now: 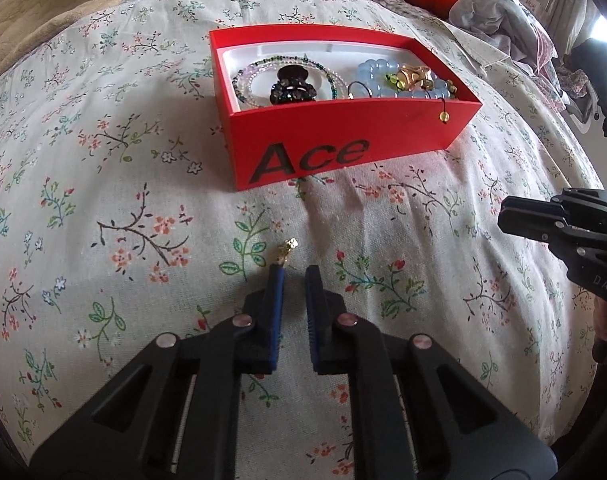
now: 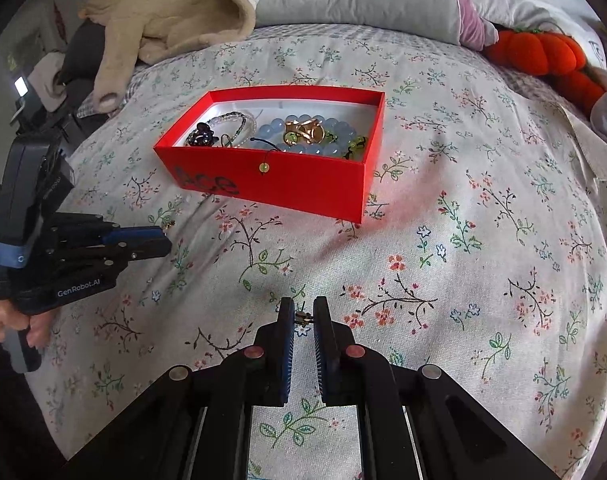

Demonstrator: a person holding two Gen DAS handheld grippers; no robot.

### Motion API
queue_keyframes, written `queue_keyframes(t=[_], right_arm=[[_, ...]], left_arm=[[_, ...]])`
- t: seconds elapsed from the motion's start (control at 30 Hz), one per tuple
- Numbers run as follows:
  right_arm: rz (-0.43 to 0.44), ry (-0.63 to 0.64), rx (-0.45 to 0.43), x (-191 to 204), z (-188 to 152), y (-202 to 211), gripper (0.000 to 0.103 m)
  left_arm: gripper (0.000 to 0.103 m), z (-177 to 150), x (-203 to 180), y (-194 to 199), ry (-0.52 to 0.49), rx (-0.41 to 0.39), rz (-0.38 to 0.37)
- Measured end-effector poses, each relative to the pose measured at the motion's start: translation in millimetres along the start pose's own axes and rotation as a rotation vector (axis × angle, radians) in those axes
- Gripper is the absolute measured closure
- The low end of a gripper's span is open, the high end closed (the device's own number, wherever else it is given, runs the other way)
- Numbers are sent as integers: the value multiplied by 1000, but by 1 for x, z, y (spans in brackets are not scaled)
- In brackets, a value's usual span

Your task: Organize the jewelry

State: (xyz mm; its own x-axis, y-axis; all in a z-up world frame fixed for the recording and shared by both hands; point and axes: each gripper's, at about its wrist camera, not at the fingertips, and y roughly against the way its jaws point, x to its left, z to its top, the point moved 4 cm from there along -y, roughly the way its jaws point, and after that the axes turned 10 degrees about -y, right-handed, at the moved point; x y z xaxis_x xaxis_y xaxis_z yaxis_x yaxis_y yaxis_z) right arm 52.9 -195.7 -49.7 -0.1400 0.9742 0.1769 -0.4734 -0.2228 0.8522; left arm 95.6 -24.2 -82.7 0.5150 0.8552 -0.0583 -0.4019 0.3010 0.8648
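Ribbed blue gripper pads pinch tiny metal stud; glossy red box.

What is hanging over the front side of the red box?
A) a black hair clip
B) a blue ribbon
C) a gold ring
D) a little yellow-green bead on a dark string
D: a yellow-green bead hangs on a dark string down the outside of the box; it also shows in the left wrist view.

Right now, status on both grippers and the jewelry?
Left gripper nearly closed beside small gold earring on the bedspread. Right gripper shut on tiny earring piece. Red cardboard box ahead, path clear.
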Motion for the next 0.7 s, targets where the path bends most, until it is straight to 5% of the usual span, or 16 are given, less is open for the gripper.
queue_keyframes(t=[0.23,0.7], right_arm=[[-5,4,-3,1,1,1,94],[-8,10,-7,15,7,-2,94]], left_arm=[[100,2,-1,0,8,6,37],[102,-1,3,29,25,-44,-22]])
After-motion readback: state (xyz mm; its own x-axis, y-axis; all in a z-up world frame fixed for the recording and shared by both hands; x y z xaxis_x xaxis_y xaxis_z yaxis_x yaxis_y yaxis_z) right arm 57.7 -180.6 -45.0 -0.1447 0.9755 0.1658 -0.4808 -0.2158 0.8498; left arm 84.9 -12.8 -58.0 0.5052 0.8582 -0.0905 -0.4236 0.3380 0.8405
